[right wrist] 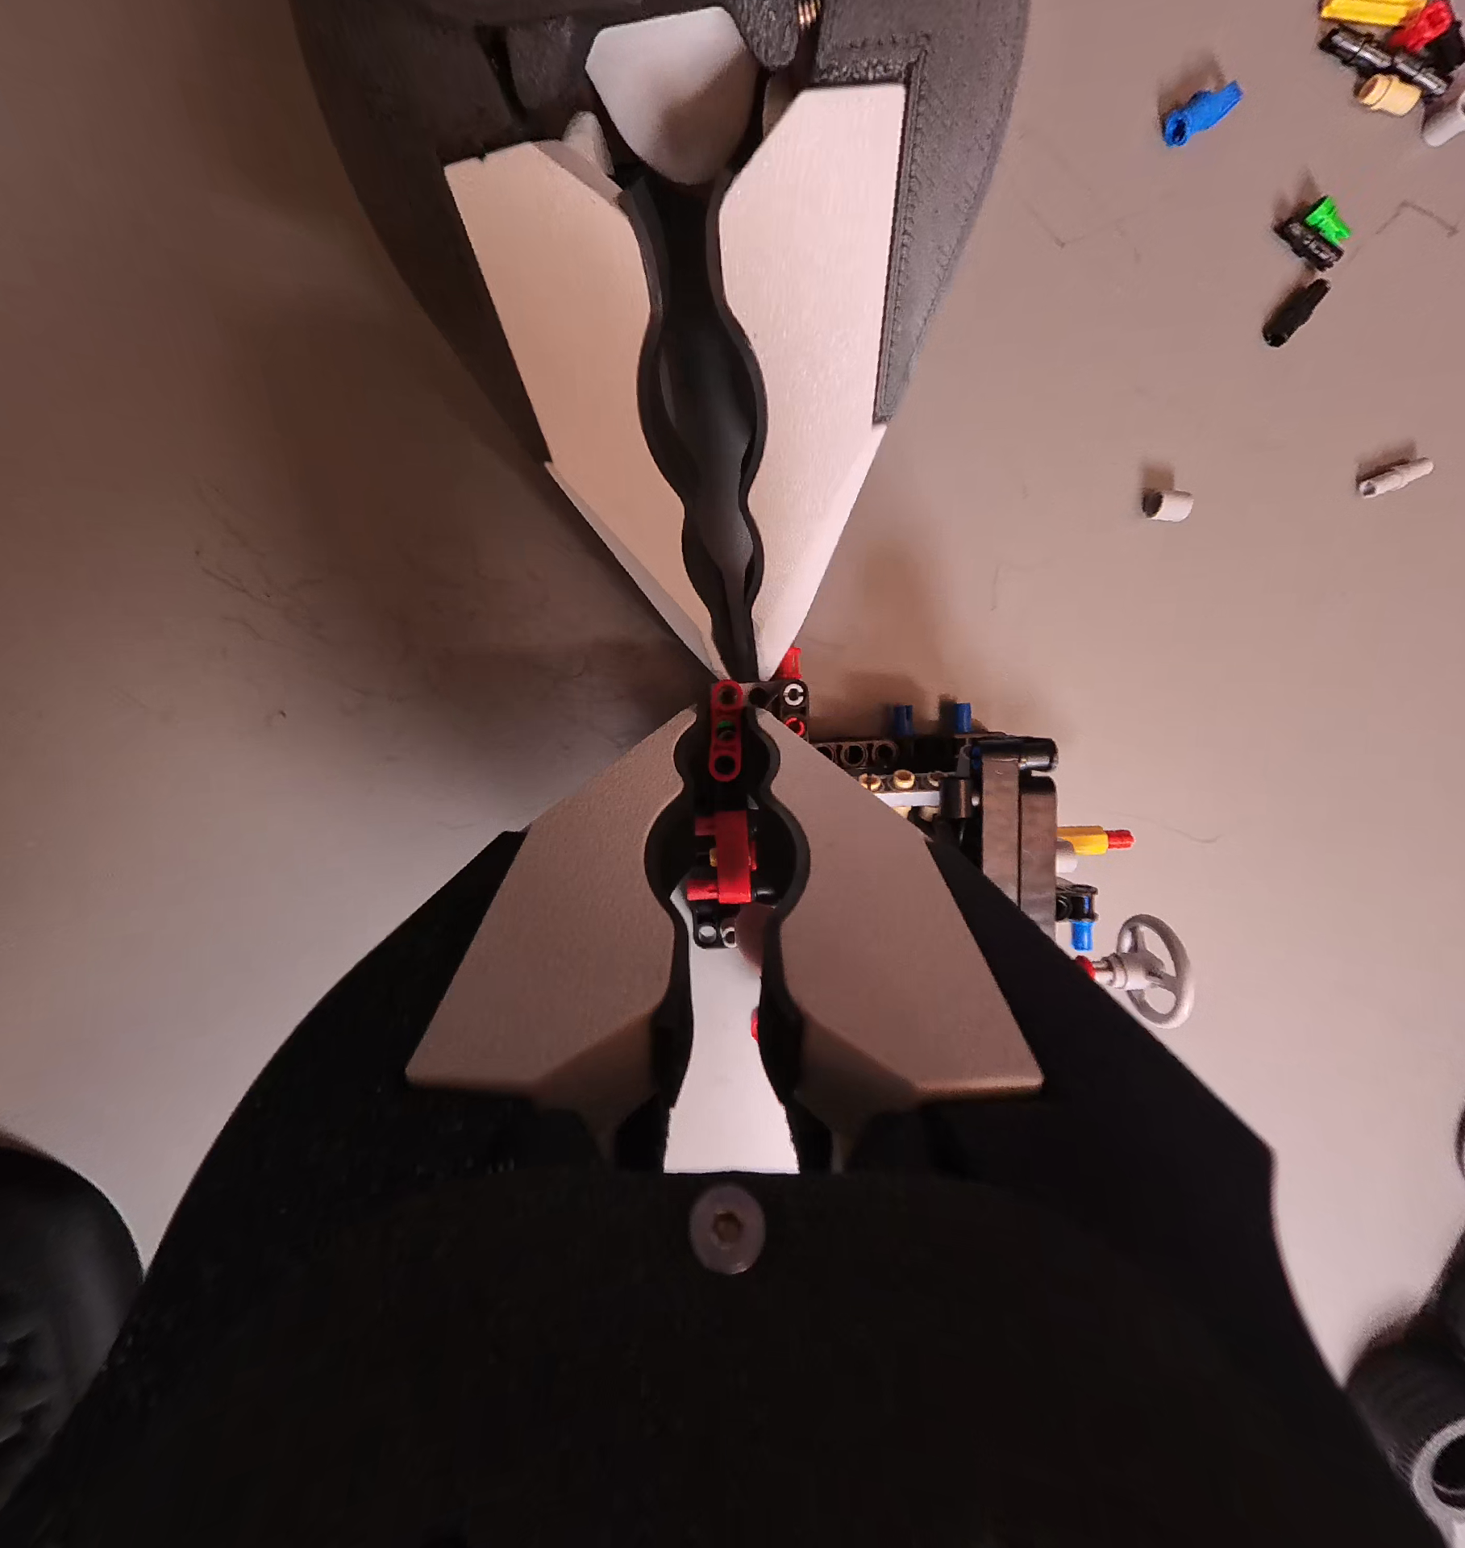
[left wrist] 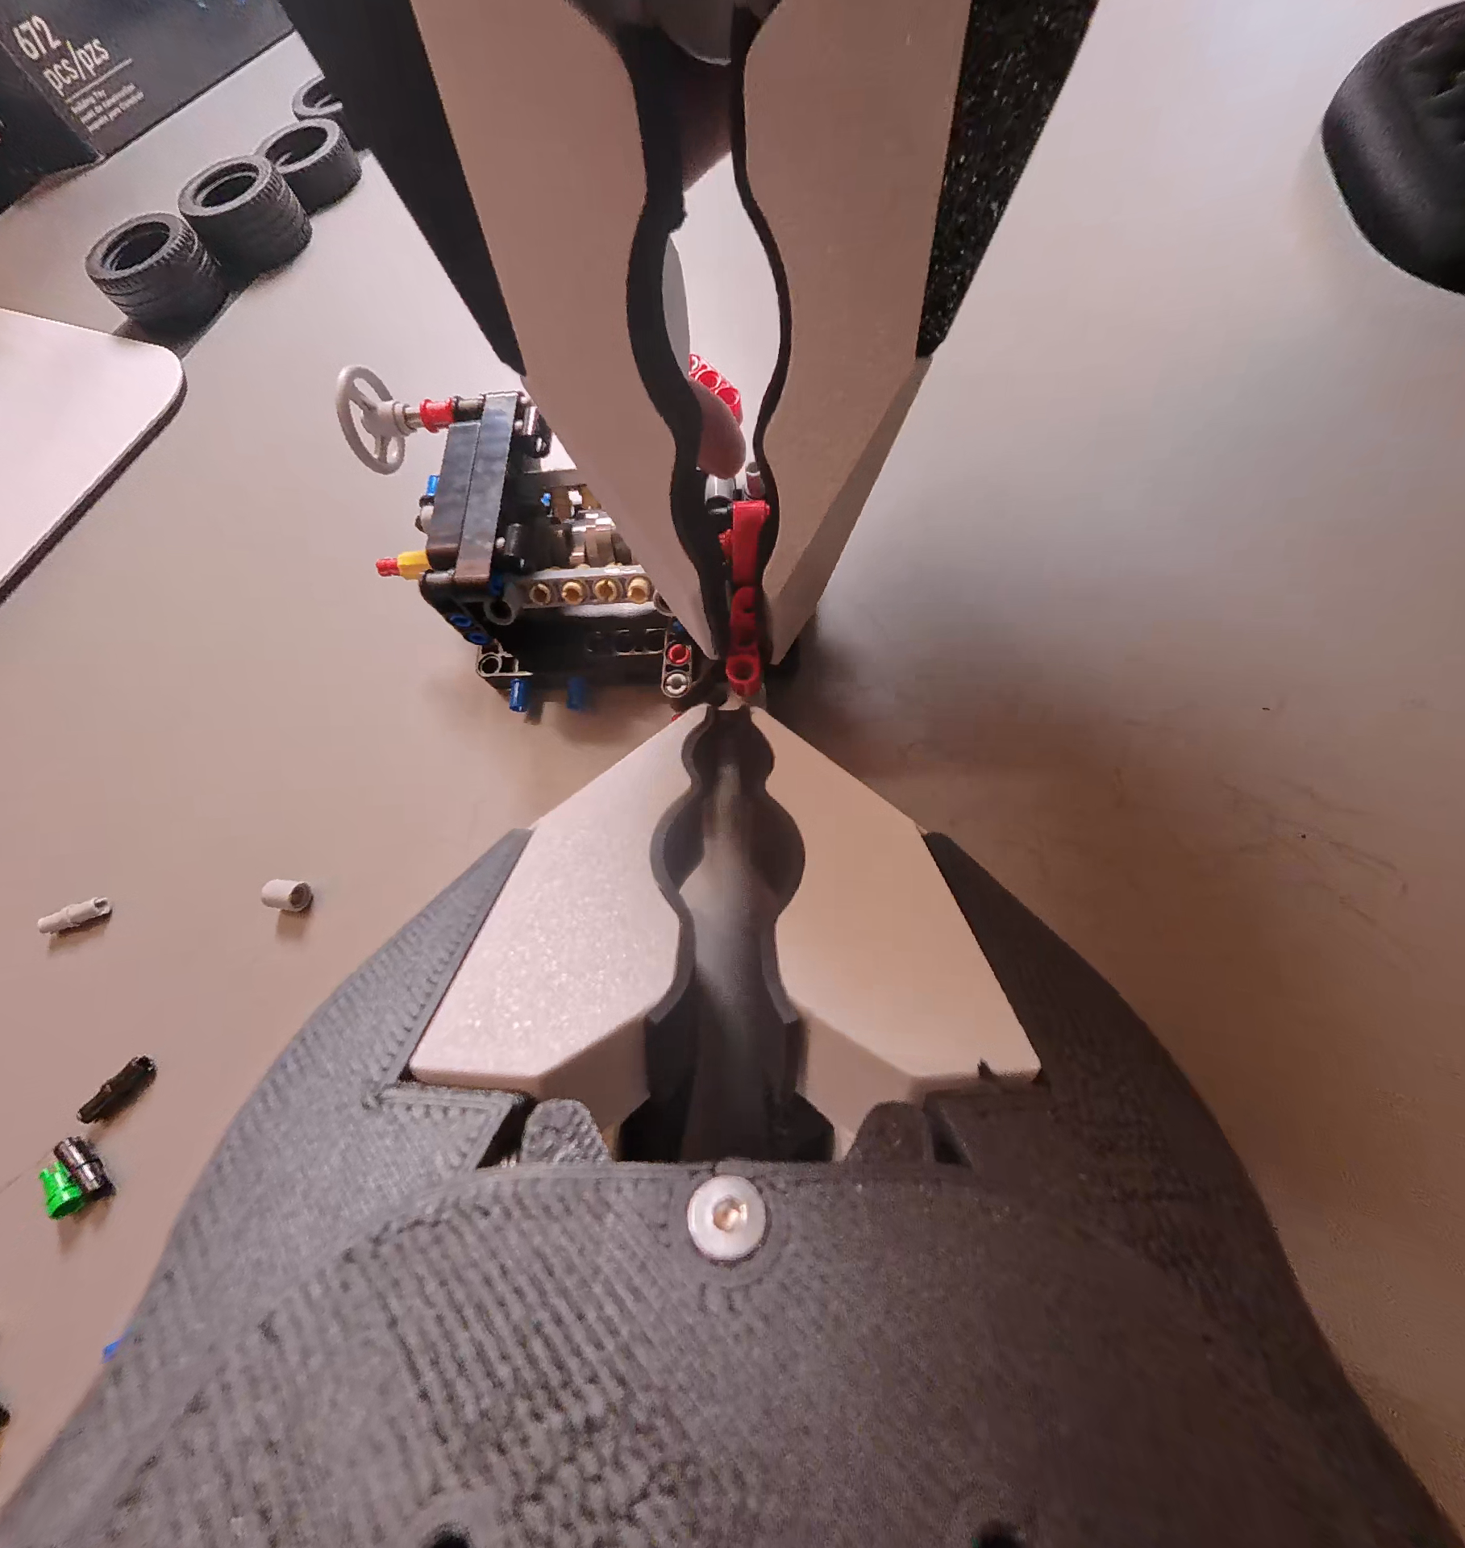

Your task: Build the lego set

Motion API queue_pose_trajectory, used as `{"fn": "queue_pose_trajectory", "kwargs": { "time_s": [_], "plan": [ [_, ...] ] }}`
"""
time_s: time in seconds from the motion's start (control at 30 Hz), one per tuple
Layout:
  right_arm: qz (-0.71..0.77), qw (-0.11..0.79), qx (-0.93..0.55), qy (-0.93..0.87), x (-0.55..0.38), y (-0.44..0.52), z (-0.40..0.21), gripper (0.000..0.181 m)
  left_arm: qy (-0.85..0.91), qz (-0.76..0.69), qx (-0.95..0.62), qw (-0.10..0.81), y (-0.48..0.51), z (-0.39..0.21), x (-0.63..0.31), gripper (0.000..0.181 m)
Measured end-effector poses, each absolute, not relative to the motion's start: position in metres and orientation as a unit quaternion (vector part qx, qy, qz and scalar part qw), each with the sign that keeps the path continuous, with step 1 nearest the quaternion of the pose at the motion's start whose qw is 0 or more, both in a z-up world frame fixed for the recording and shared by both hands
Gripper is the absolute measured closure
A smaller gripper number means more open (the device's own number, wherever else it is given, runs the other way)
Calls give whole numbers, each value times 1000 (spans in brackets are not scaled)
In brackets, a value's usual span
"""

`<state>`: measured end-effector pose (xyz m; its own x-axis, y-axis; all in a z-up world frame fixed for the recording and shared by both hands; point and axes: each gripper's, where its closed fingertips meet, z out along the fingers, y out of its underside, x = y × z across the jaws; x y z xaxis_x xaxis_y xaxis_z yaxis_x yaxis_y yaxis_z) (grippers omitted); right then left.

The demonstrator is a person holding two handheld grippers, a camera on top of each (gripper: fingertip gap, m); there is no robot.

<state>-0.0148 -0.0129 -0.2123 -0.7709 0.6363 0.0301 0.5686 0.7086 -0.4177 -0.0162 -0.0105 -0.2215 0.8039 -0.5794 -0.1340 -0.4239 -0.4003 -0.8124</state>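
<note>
A partly built lego model point(left wrist: 536, 544) with a black frame and a grey steering wheel point(left wrist: 368, 419) stands on the tan table; it also shows in the right wrist view point(right wrist: 1005, 804). A red beam point(right wrist: 724, 737) sticks out at the model's near corner. My right gripper point(right wrist: 729, 720) is shut on this red beam point(left wrist: 745, 578). My left gripper point(left wrist: 724, 712) faces it tip to tip, jaws shut, its tips at the beam's end hole. I cannot tell whether it pinches a small part. The model's middle is hidden behind the right fingers point(left wrist: 595, 402).
Black tyres point(left wrist: 243, 201) and a dark box point(left wrist: 50, 75) lie at the far left. Loose pins and connectors point(left wrist: 289, 895) point(left wrist: 115, 1089) point(left wrist: 71, 1177) are scattered at the left, also seen in the right wrist view point(right wrist: 1202, 113) point(right wrist: 1167, 504). A black padded object point(left wrist: 1424, 167) sits at the right. My two grippers' fingertips are within a few centimetres of each other.
</note>
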Motion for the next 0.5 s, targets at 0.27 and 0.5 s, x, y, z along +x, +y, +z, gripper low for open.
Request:
{"fn": "queue_pose_trajectory", "kwargs": {
  "time_s": [0.27, 0.5],
  "plan": [
    [207, 94, -319, -920, -16, -14, -213, 176, 296, -113, -824, 471, -8, -214, -8, 174],
    [222, 122, -325, -911, -15, -9, -210, 166, 289, -115, -830, 463, -5, -216, -8, 176]
  ]
}}
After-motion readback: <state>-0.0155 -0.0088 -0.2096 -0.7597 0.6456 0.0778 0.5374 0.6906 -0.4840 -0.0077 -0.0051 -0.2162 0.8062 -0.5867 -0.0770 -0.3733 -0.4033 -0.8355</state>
